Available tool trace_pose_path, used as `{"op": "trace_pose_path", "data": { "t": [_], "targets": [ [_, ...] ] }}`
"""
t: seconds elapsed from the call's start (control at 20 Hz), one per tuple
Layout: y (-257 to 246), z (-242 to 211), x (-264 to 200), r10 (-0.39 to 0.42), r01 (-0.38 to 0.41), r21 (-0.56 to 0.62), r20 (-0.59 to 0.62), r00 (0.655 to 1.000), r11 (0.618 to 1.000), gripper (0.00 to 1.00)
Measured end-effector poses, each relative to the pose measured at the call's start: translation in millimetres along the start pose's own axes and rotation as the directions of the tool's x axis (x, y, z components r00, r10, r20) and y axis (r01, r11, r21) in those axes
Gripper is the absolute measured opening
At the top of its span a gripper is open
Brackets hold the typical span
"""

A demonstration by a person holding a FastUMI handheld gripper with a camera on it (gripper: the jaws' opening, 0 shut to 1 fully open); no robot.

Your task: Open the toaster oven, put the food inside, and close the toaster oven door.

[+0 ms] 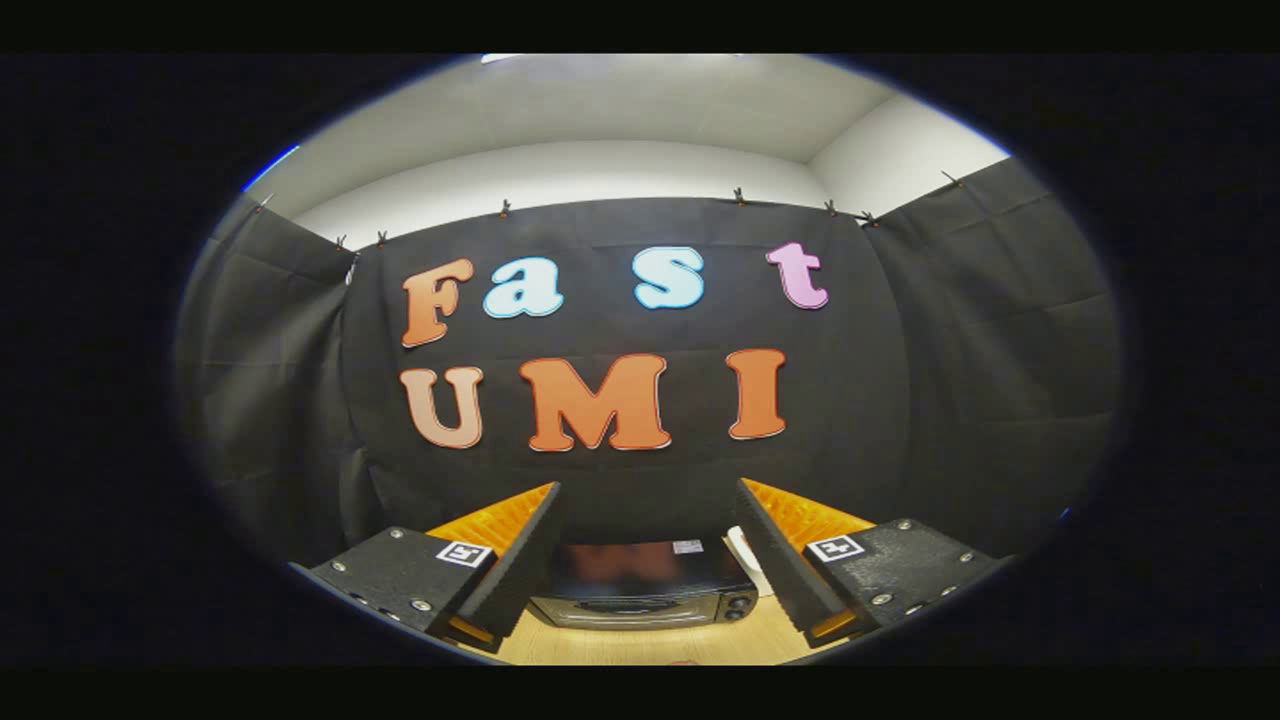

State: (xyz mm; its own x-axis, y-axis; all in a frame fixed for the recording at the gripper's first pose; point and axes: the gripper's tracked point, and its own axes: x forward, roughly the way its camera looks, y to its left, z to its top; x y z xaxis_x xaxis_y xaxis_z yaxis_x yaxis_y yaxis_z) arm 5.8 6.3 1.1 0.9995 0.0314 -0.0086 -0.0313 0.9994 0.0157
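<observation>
A black toaster oven (645, 585) stands on the wooden table, seen from above between and beyond my fingers. Its glossy top faces me, and its front with the handle and knobs shows along its lower edge; the door looks closed. My gripper (648, 500) is held high above the table, open wide, with nothing between its fingers. A white object (748, 555) peeks out just right of the oven, partly hidden behind the right finger; I cannot tell what it is.
The wooden table (650, 645) spreads below the oven. The black cloth wall (640, 480) rises right behind the oven and wraps round both sides.
</observation>
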Motion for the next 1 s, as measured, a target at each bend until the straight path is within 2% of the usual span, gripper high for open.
{"op": "trace_pose_path", "data": {
  "t": [0.3,0.5,0.8,1.0],
  "targets": [
    [-17,-2,0,-0.047,0.047,-0.024,0.009,0.999,0.999,0.99],
    [-20,-19,13,-0.050,0.049,-0.020,-0.020,0.999,0.999,0.99],
    [-5,-75,49,-0.018,0.016,-0.021,-0.095,0.995,1.000,0.99],
    [11,-140,74,0.004,-0.015,-0.057,-0.196,0.981,0.998,0.99]
  ]
}}
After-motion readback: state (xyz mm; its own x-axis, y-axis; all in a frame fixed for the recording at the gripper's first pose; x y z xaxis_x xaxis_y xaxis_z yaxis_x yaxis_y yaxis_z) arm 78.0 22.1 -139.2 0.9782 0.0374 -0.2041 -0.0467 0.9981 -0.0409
